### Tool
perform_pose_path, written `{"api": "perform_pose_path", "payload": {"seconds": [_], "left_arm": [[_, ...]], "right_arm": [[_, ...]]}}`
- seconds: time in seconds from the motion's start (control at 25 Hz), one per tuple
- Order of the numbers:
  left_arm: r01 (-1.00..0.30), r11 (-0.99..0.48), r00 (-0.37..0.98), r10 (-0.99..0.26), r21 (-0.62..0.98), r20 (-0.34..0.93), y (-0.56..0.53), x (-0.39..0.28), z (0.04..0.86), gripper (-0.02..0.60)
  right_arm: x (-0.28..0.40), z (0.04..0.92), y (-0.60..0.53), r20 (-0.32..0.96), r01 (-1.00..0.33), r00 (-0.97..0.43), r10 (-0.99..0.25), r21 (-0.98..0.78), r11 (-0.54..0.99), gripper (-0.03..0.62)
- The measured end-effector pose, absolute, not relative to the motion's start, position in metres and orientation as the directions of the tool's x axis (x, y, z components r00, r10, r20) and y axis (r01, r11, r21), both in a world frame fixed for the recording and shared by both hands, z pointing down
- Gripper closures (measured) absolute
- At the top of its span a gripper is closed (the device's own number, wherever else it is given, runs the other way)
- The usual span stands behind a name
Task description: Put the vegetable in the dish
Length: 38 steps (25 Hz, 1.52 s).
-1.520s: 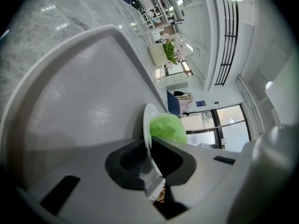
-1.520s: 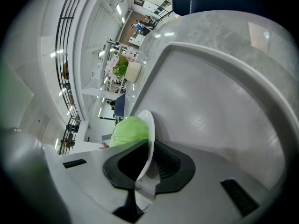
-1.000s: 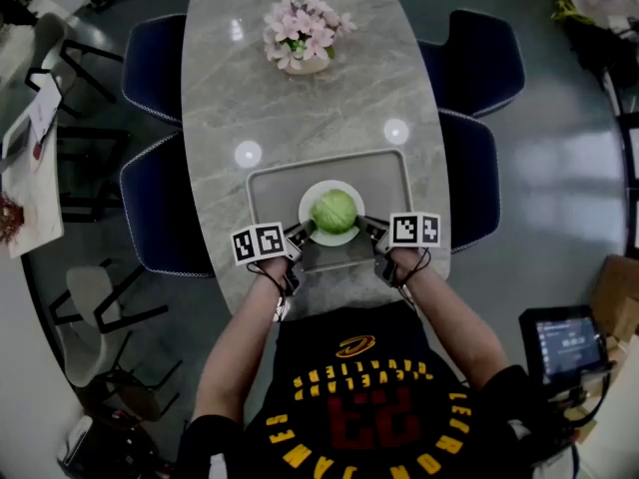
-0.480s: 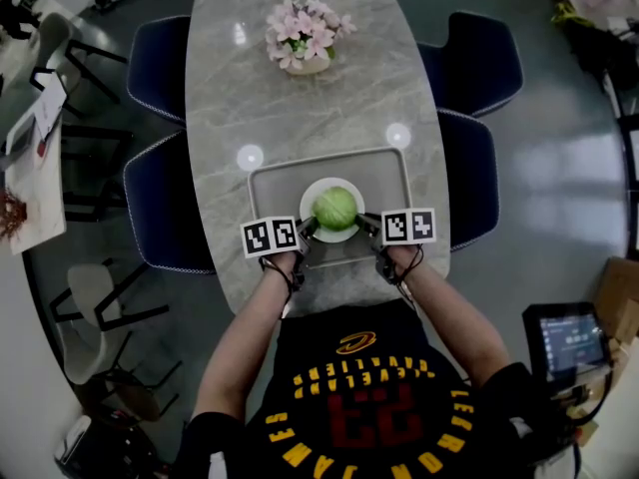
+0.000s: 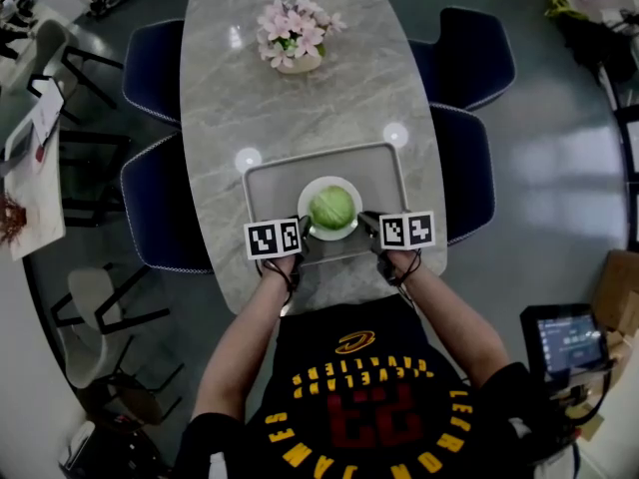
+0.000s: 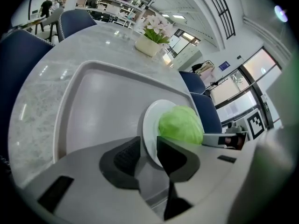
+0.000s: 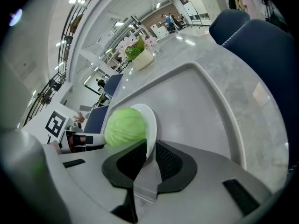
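Marble table (image 5: 310, 88), grey tray (image 5: 273, 181), white dish (image 5: 305, 206), navy chairs (image 5: 152, 66)

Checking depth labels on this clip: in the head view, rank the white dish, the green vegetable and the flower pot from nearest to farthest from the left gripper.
1. white dish: its left rim sits between the jaws of the left gripper.
2. green vegetable: in the dish, just right of that gripper.
3. flower pot: at the far end of the marble table.
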State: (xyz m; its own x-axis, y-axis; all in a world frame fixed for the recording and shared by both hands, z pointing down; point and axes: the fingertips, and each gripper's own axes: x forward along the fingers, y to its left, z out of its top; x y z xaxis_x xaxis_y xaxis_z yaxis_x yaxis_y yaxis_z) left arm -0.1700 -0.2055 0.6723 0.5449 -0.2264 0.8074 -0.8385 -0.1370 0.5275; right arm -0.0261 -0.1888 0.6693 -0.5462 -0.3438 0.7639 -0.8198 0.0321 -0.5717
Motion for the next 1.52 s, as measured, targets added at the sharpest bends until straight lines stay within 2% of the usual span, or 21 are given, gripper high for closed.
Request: {"api": "perform_pose_path", "payload": {"seconds": [0.12, 0.4, 0.44, 0.48, 0.72, 0.96, 1.12, 1.52], "left_arm": [[-0.822, -0.123, 0.567, -0.279, 0.556, 0.775, -0.208, -0.177, 0.663, 0.485], [-0.699, -0.15, 0.683, -0.429, 0.699, 0.591, -0.206, -0.177, 0.602, 0.485], [-0.689, -0.149, 0.686, -0.449, 0.71, 0.572, -0.207, -0.178, 0.594, 0.486], [-0.677, -0.149, 0.69, -0.468, 0.72, 0.552, -0.207, -0.179, 0.585, 0.486], [-0.645, -0.265, 0.716, -0.537, 0.717, 0.445, -0.189, -0.172, 0.52, 0.486], [-0.565, -0.448, 0.791, -0.534, 0.693, 0.299, -0.171, -0.151, 0.452, 0.499], [-0.542, -0.505, 0.809, -0.53, 0.671, 0.254, -0.165, -0.144, 0.421, 0.581], [-0.506, -0.568, 0.836, -0.506, 0.649, 0.21, -0.148, -0.125, 0.395, 0.581]], "right_arm": [[-0.021, 0.653, -0.195, 0.745, -0.83, -0.528, -0.408, -0.554, 0.065, 0.546], [-0.023, 0.602, -0.199, 0.644, -0.813, -0.549, -0.532, -0.558, 0.164, 0.546], [-0.025, 0.593, -0.2, 0.625, -0.809, -0.559, -0.545, -0.556, 0.192, 0.548], [-0.028, 0.582, -0.202, 0.603, -0.804, -0.57, -0.558, -0.55, 0.227, 0.589], [-0.058, 0.503, -0.192, 0.442, -0.743, -0.659, -0.609, -0.509, 0.434, 0.589], [-0.078, 0.449, -0.182, 0.312, -0.705, -0.696, -0.646, -0.466, 0.535, 0.589], [-0.081, 0.424, -0.18, 0.255, -0.695, -0.704, -0.663, -0.44, 0.568, 0.589], [-0.084, 0.385, -0.169, 0.18, -0.697, -0.706, -0.685, -0.35, 0.626, 0.589]]}}
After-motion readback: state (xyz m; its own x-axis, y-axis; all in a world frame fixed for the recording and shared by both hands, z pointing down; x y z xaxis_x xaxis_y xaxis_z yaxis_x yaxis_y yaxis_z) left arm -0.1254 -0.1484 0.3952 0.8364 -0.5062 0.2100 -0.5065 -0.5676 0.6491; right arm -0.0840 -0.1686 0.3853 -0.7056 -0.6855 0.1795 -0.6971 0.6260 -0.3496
